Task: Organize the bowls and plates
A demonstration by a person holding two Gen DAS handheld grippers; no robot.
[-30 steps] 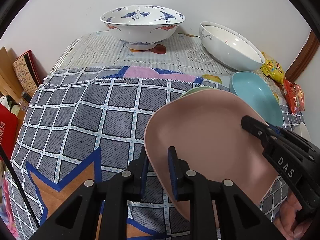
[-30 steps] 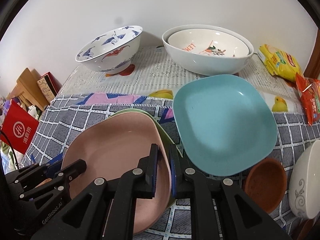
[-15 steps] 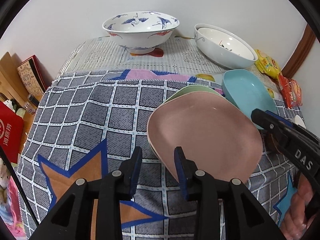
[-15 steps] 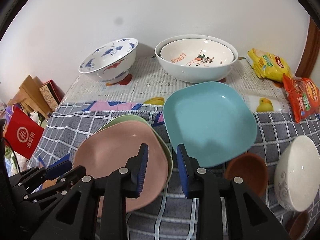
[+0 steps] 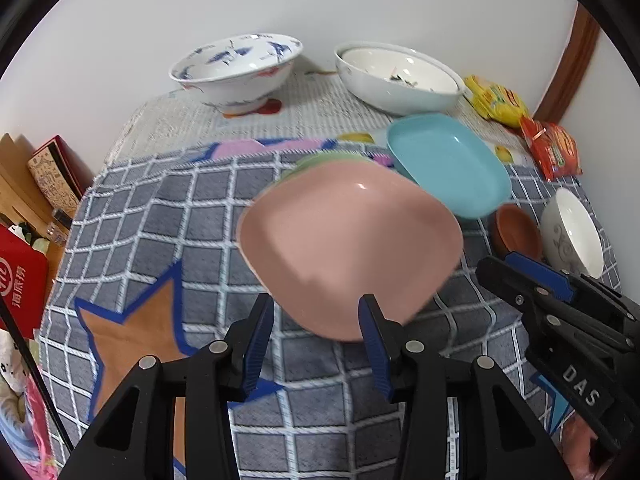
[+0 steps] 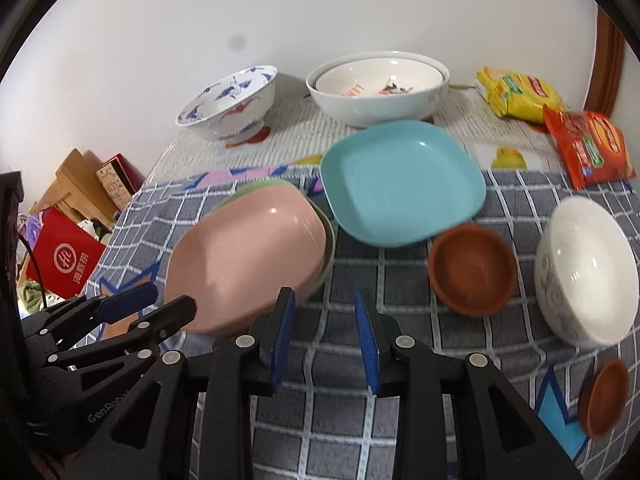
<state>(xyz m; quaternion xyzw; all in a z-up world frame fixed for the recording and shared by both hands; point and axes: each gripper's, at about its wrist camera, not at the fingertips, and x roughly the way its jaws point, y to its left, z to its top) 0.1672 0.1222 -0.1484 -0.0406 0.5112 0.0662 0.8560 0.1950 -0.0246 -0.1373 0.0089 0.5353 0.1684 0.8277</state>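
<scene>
While the pink plate (image 5: 348, 248) lies on the green plate (image 6: 326, 236) on the desk (image 6: 400, 280), the left gripper (image 5: 316, 344) and right gripper (image 6: 324, 336) have both just been opening, nothing between them.

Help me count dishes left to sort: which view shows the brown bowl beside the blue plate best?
The right wrist view: the brown bowl is whole and unblocked. In the left wrist view it is cut off by the right gripper near the edge.
</scene>
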